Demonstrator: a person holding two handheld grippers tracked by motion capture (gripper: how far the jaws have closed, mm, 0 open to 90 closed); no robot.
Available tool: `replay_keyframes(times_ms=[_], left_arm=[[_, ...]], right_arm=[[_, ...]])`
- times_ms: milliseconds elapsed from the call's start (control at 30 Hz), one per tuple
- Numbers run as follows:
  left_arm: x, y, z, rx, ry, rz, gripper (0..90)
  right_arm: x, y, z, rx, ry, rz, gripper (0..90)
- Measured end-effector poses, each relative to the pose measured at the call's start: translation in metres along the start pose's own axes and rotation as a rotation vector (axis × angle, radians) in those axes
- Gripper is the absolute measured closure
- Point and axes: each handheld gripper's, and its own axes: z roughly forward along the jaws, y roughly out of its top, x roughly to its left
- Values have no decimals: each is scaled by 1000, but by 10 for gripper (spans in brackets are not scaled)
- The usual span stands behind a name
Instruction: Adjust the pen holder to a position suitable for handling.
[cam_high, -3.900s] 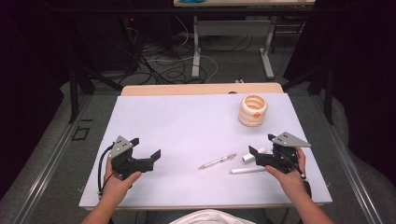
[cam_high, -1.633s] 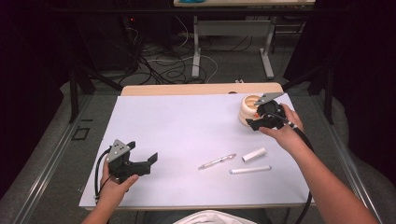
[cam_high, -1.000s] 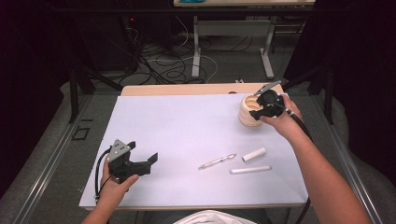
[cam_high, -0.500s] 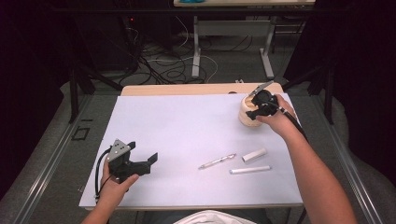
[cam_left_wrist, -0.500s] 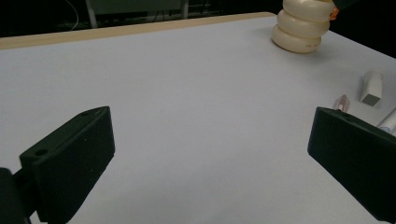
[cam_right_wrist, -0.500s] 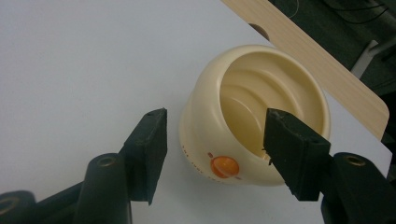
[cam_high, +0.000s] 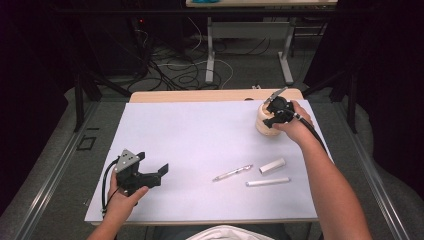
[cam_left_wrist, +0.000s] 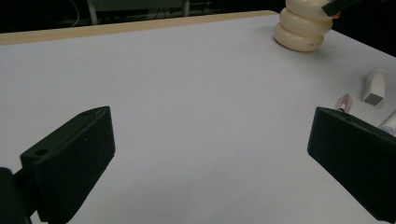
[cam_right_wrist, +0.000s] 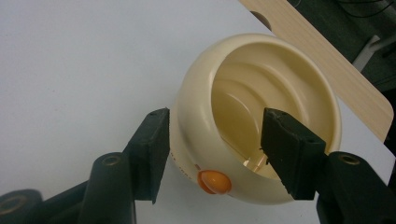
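From my feed I see a white sheet (cam_high: 200, 130) covering most of the table, with a strip of bare wooden tabletop (cam_high: 200, 95) along its far edge. Beyond it, tangled cables (cam_high: 175, 70) lie on the grey floor near another table's metal legs (cam_high: 210, 55).

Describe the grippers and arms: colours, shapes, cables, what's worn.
Both are black, each with two blocky flat jaws. The left gripper carries a grey three-cornered plate and a looping black cable. The right gripper trails a black cable along a bare forearm. White shirt, no sleeves on the forearms.
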Motion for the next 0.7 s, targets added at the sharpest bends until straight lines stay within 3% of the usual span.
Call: replay_keyframes(times_ms=[67, 167, 200, 333, 433, 467, 700], left_arm=[[0, 0, 0, 0, 1, 2, 9], [0, 0, 1, -1, -2, -9, 9], [0, 0, 1, -1, -1, -9, 9], [0, 0, 1, 1, 1, -3, 10], [1, 0, 1, 2, 4, -5, 11], [1, -1, 1, 3, 6, -5, 13], [2, -1, 1, 10, 12, -4, 16]], right_arm=[[1, 0, 4, -8, 9, -20, 426], [4, 0, 5, 12, 10, -6, 438], [4, 0, 7, 14, 14, -38, 445], [6, 0, 8, 34, 27, -43, 479], [7, 0, 9, 51, 17, -87, 503], [8, 0, 9, 59, 17, -80, 509], [10, 2, 6, 58, 24, -125, 569]])
